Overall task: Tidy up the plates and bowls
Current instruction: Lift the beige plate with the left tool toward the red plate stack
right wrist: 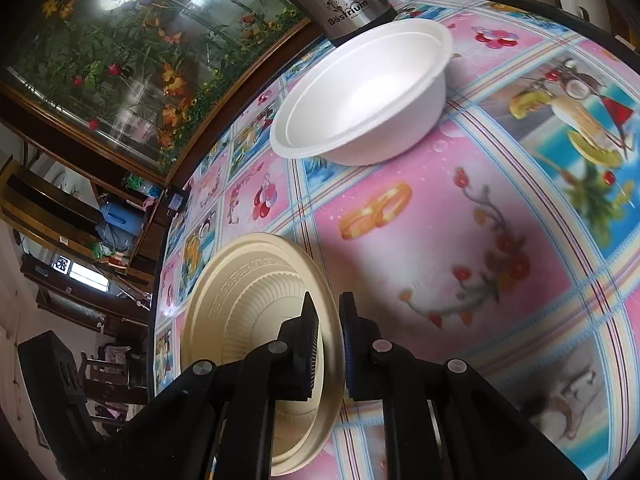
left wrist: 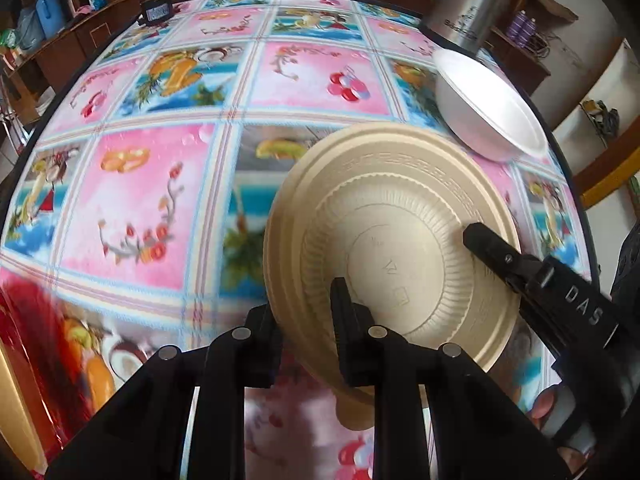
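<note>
Surface [left wrist: 160, 200] first, wide and busy with its pink-and-blue fruit cloth, mostly bare. Steel flask [right wrist: 344, 4] up at the far edge, untouched. Just beside it, white bowls [right wrist: 360, 100], apparently two nested, resting upright on the cloth: that part looks done. Then beige plate [left wrist: 392, 248], tilted and lifted clear of the cloth, caught on opposite rim edges. Left claw [left wrist: 306, 320] clamped on the near rim, right claw [right wrist: 330, 340] clenched on the other side. Plates not yet set down, so likely about halfway, with placing left to do.
</note>
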Available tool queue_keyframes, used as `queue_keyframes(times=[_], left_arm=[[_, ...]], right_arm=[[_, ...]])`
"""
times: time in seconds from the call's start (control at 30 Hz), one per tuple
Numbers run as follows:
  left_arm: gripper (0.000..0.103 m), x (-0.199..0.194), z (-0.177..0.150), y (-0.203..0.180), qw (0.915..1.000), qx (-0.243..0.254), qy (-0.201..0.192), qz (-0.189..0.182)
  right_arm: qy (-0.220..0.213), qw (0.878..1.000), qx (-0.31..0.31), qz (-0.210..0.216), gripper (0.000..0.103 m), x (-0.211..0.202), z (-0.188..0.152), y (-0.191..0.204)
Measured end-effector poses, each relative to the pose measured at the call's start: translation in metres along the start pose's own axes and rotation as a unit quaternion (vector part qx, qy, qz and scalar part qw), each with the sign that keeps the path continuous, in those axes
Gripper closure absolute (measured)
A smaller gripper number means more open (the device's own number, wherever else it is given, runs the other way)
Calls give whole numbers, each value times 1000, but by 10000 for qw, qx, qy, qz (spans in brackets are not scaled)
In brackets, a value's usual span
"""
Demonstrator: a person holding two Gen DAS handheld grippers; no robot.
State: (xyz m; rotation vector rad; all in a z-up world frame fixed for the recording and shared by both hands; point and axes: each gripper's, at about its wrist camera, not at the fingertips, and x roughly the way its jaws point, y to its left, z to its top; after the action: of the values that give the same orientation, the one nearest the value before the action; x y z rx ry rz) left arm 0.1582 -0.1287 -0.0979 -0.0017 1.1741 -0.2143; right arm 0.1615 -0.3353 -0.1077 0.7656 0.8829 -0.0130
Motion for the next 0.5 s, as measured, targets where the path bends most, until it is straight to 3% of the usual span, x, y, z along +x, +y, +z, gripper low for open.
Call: queue_keyframes(times=[0.23, 0.5], left_arm=[[84, -9, -28, -9, 9995, 258, -42, -171], [84, -18, -51, -9, 9987, 447, -179, -150]], right_arm=[[-81, 9996, -187, -182, 93, -30, -33, -14], [-37, 9992, -308, -244, 94, -47, -47, -15]])
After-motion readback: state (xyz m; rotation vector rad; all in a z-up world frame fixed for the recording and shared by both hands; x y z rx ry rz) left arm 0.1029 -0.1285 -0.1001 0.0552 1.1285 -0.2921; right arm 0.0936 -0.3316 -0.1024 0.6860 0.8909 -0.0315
